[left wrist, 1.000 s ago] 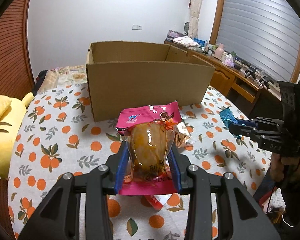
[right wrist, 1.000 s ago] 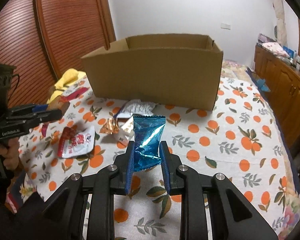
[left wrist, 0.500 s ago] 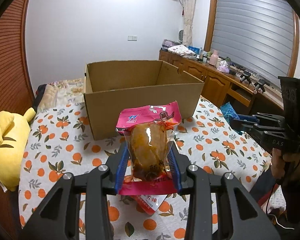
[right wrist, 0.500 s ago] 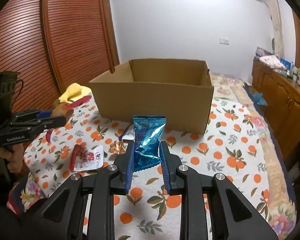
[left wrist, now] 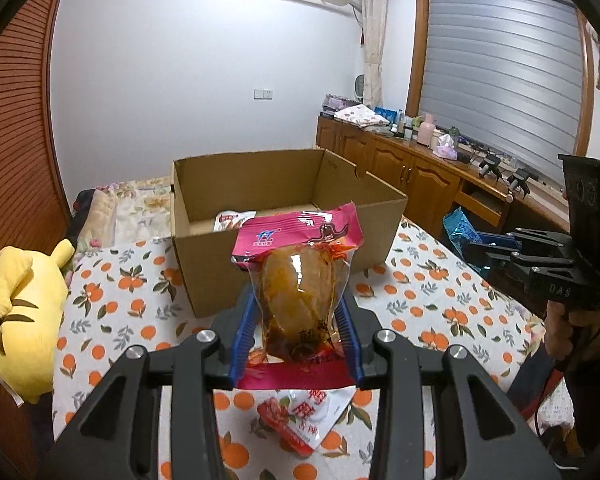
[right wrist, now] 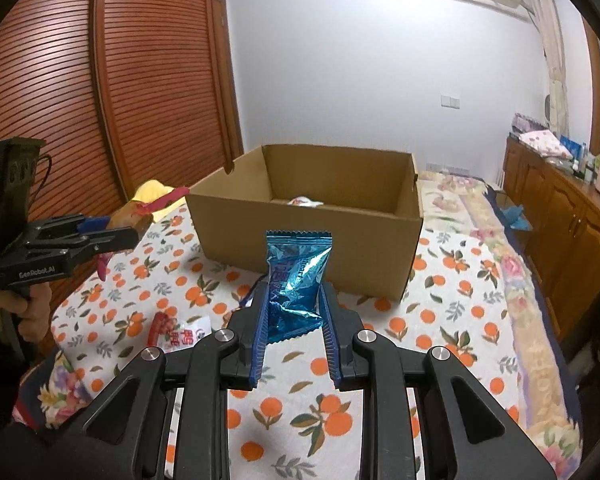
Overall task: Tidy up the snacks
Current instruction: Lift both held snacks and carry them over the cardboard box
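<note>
Left wrist view showed the left gripper (left wrist: 296,320) clenched on a pink-topped clear packet (left wrist: 298,276) holding something brown and sauced, lifted above the surface and facing the near wall of the open cardboard box (left wrist: 288,224). Right wrist view showed the right gripper (right wrist: 294,312) grasping a crinkled blue foil packet (right wrist: 298,280) in the same way, held up short of the box (right wrist: 308,216). Both snacks were clear of the orange-patterned cloth (right wrist: 452,308), and neither had reached the box opening.

By my reading, the step in hand was the carry: two snacks picked up, both on their way to the box. The next move would call for bringing each gripper forward and over the near rim, high enough that the dangling packet ends clear the cardboard edge, then releasing over the floor of the box. The two grippers were close on either side, so they would need to go in without crossing.

One white and red packet (left wrist: 234,218) already lay inside the box, partly hidden by the near wall; whether more sat beside it could not be told. Another red and white packet (left wrist: 304,416) lay on the cloth under the left gripper, half covered by the held snack. Print on every wrapper was too small or creased to read. A yellow plush toy (left wrist: 24,312) lay at the cloth's left edge. Whether the surface was a desk or a bed was unclear.
</note>
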Demonstrator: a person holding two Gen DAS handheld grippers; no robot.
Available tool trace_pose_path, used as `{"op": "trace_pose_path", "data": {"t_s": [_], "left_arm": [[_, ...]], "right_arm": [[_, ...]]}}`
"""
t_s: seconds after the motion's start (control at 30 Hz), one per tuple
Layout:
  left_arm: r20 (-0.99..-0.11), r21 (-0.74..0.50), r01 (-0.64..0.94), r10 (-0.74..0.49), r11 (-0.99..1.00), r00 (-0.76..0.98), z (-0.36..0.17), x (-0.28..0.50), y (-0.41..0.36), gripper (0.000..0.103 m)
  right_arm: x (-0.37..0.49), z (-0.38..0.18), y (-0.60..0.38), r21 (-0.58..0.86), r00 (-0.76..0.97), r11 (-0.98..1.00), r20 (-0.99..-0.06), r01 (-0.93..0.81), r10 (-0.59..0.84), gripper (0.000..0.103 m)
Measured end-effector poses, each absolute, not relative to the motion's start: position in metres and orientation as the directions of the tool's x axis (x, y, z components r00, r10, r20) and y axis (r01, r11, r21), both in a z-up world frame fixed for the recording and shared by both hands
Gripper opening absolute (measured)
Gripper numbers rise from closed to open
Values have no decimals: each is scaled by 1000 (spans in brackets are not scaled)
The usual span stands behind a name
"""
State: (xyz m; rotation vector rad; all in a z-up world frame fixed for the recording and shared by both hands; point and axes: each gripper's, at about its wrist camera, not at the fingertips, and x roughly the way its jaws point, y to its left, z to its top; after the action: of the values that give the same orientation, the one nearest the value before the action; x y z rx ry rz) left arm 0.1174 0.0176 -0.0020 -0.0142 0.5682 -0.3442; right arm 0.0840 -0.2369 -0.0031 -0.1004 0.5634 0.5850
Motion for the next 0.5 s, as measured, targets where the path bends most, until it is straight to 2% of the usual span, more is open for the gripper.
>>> {"op": "trace_pose_path", "data": {"t_s": [0.5], "left_arm": [[-517,-92,296,-300,951,802,17,181,19,37]], "right_arm": [[146,16,-225,53,676,802,-507,-595,535,23]]}}
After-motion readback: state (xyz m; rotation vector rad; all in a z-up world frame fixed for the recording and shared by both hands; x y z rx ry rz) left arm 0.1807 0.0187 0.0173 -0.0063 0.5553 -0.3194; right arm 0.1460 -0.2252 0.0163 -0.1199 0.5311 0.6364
